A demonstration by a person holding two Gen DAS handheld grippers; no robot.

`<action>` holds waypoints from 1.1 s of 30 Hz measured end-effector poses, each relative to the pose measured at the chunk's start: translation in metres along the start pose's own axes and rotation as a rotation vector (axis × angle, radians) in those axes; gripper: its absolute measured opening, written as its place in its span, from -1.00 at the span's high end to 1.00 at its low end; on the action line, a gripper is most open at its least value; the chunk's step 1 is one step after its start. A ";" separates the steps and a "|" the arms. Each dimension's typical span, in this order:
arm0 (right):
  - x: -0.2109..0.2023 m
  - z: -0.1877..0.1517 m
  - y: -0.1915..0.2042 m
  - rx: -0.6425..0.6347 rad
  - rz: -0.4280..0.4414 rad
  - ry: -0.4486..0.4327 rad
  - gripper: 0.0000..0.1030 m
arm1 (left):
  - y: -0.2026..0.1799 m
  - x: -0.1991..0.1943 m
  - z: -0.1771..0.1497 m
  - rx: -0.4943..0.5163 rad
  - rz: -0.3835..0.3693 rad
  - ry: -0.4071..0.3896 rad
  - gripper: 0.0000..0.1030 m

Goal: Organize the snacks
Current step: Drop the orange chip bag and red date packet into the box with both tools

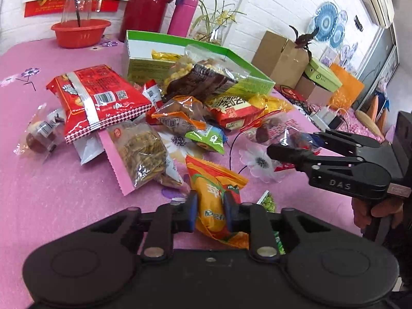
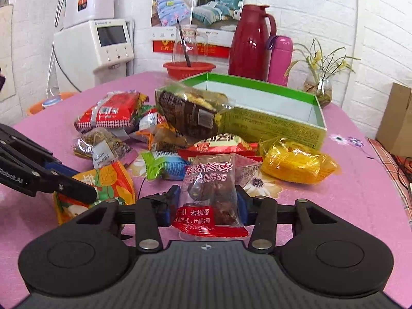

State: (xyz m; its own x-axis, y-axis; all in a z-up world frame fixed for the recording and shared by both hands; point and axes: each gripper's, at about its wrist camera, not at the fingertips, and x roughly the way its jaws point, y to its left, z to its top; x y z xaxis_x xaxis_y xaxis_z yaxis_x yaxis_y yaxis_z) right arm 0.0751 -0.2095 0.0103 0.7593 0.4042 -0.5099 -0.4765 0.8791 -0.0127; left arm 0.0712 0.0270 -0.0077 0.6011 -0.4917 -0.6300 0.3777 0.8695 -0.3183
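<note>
Loose snack packets lie piled on the pink floral tablecloth [image 1: 51, 185] in front of an open green box [image 1: 239, 59] [image 2: 319, 113]. My left gripper [image 1: 210, 209] [image 2: 74, 180] is shut on an orange packet [image 1: 213, 180] [image 2: 110, 177], its blue pads pinching both sides. My right gripper [image 2: 207, 204] [image 1: 296, 144] is shut on a clear packet of brown dates with red print [image 2: 208, 180] [image 1: 265, 128]. A big red packet [image 1: 103, 97], a brown-and-yellow bag [image 2: 190, 113] leaning on the box and a yellow packet [image 2: 293, 162] stay in the pile.
Behind the box stand a red thermos [image 2: 249, 43], a pink bottle [image 2: 279, 59], a red basin holding a glass jar [image 1: 79, 31] and a plant vase [image 2: 322, 90]. Cardboard boxes [image 1: 280, 56] and cables sit to the right. A white appliance [image 2: 100, 49] stands past the table's far left edge.
</note>
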 end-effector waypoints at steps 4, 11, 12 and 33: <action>-0.011 0.006 -0.003 0.011 -0.004 -0.043 -0.43 | -0.008 -0.009 0.004 0.009 -0.019 -0.021 1.00; -0.020 0.013 -0.005 0.036 0.009 -0.092 -0.43 | -0.014 -0.015 0.008 0.018 -0.019 -0.040 1.00; -0.020 0.014 -0.005 0.035 0.011 -0.097 -0.43 | -0.014 -0.017 0.010 0.015 -0.020 -0.046 1.00; 0.065 0.085 -0.066 0.100 -0.070 -0.207 -0.44 | 0.018 0.024 0.176 -0.024 0.081 -0.296 1.00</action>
State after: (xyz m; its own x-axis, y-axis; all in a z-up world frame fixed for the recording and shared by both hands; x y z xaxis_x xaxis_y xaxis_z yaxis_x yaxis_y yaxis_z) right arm 0.1936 -0.2201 0.0508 0.8686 0.3755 -0.3234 -0.3809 0.9233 0.0490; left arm 0.2169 0.0226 0.0960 0.8093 -0.4096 -0.4211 0.3053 0.9057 -0.2942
